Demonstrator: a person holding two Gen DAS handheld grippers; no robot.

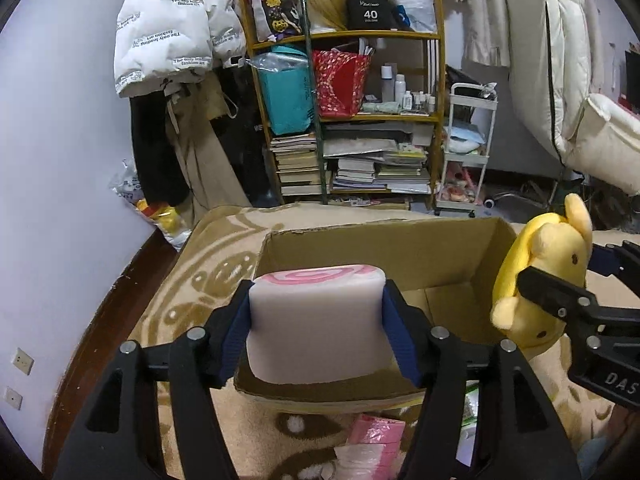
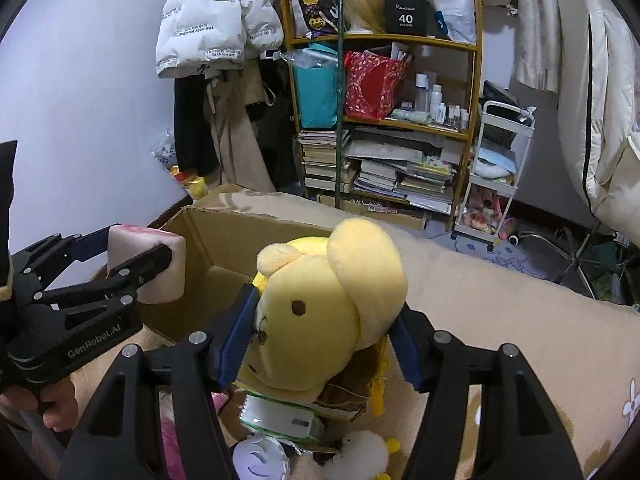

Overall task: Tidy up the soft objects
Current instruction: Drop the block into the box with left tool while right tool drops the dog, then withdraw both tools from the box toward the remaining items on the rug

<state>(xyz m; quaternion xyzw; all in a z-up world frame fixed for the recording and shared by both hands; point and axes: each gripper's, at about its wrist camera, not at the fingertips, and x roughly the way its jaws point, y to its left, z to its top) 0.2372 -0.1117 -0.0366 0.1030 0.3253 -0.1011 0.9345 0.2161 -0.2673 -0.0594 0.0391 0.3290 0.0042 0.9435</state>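
Observation:
My left gripper (image 1: 316, 320) is shut on a white soft block with a pink swirl top (image 1: 316, 324) and holds it over the near edge of an open cardboard box (image 1: 380, 248). It also shows in the right wrist view (image 2: 150, 266), held at the box's left side. My right gripper (image 2: 324, 334) is shut on a yellow plush dog (image 2: 320, 316), held just right of the box (image 2: 208, 232). In the left wrist view the plush (image 1: 540, 276) hangs beside the box's right wall.
The box sits on a beige patterned blanket (image 1: 208, 280). Pink packages (image 1: 372, 436), a tissue pack (image 2: 280, 420) and a small white plush (image 2: 360, 456) lie near me. A cluttered bookshelf (image 1: 344, 120) and a white cart (image 1: 466, 152) stand behind.

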